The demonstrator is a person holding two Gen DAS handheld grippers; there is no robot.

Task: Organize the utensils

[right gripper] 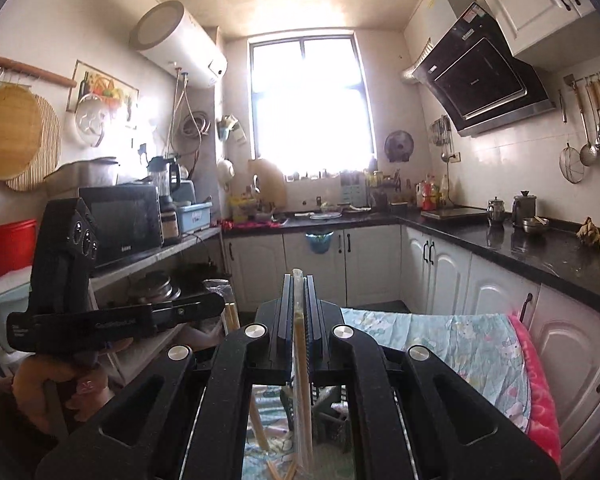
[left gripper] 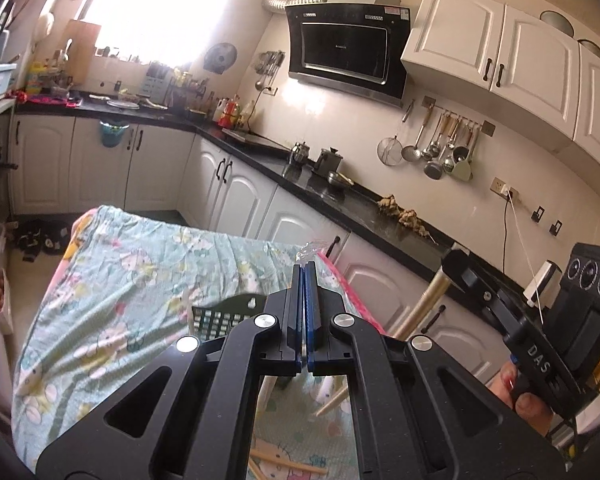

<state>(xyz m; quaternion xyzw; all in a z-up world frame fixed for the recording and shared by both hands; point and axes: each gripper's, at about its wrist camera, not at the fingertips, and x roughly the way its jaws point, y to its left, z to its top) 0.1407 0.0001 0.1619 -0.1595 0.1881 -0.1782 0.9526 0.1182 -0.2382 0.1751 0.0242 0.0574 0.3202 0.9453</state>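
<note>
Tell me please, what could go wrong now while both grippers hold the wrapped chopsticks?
1. The left gripper pinches only a thin edge of the clear wrapper; it may slip or tear.
2. The chopsticks in the right gripper could slide out and fall beside the dark basket on the cloth-covered table.

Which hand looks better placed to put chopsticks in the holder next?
Right, probably. The right gripper is shut on wrapped chopsticks above the dark holder. The left gripper pinches only a clear wrapper.
</note>
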